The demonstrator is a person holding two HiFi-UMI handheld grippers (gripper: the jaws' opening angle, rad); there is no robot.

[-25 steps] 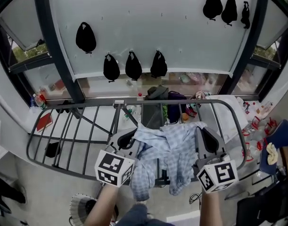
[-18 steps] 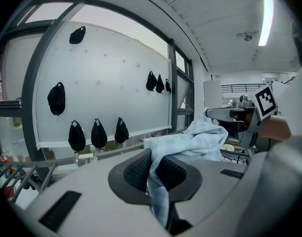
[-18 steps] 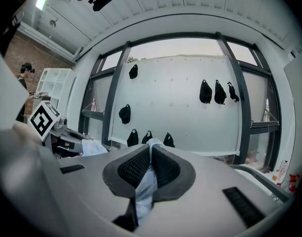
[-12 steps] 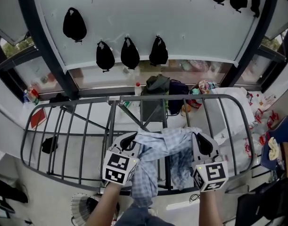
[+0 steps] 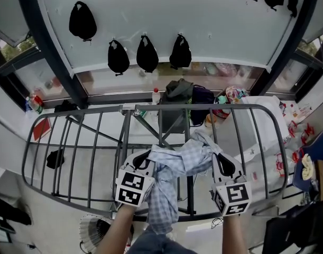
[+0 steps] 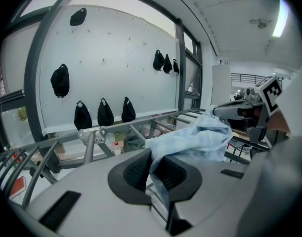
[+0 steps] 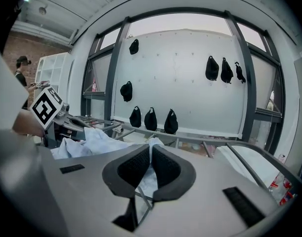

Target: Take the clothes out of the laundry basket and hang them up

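Over the middle bars of the drying rack [image 5: 98, 111], toward six o'clock in your head view, the blue checked shirt [image 5: 172, 165] sits bunched between your tongs. Your left gripper [image 5: 141, 159], at seven o'clock, is clamped on one edge of the cloth. Your right gripper [image 5: 225, 164], at five o'clock, pinches the other, likely so the shirt spans the rails instead of heaping. A long tail hangs below your left side.

Light: bright daylight through window panel [image 5: 203, 25]
Glare: ceiling lamp [image 6: 281, 18] blown out
Edges: bent, dark corners
Focus: left gripper [image 6: 151, 171] slightly soft
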